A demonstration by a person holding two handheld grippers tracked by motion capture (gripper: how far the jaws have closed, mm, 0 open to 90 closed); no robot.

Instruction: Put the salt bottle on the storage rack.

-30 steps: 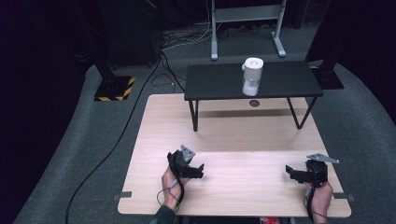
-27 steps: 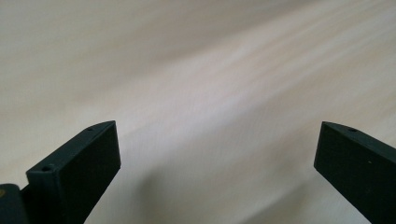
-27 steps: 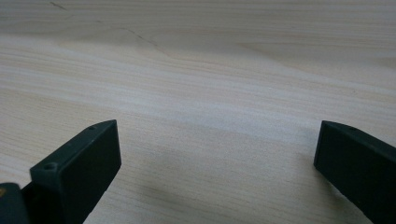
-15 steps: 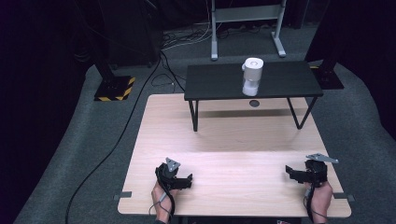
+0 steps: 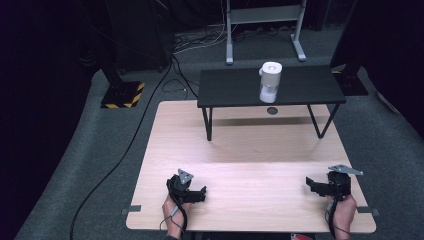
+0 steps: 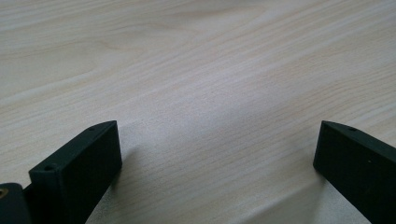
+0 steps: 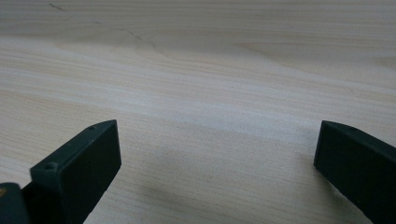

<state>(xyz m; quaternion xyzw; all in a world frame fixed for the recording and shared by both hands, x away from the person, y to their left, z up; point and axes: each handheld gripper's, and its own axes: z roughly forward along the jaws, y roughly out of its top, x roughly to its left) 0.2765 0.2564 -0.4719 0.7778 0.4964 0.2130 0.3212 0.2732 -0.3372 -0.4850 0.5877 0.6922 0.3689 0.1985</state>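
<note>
My left gripper (image 5: 201, 192) rests low on the light wooden table (image 5: 250, 150) near its front left, held by a hand, jaws pointing right. In the left gripper view it (image 6: 217, 140) is open, with bare wood between the two black jaws. My right gripper (image 5: 311, 184) sits near the front right edge, jaws pointing left. The right gripper view shows it (image 7: 217, 140) open as well, over bare wood. A white jug-like container (image 5: 270, 81) stands upright on a small black bench (image 5: 225, 92) at the table's far side, well away from both grippers.
The black bench stands on thin legs across the back of the wooden table. Beyond it on the grey floor are cables (image 5: 150, 115), a yellow-and-black striped base (image 5: 122, 95) and a metal stand (image 5: 262, 30). Metal brackets sit at the table's front corners.
My left gripper moved back toward the front edge and slightly left, and came down lower. The right gripper and the white container stayed put.
</note>
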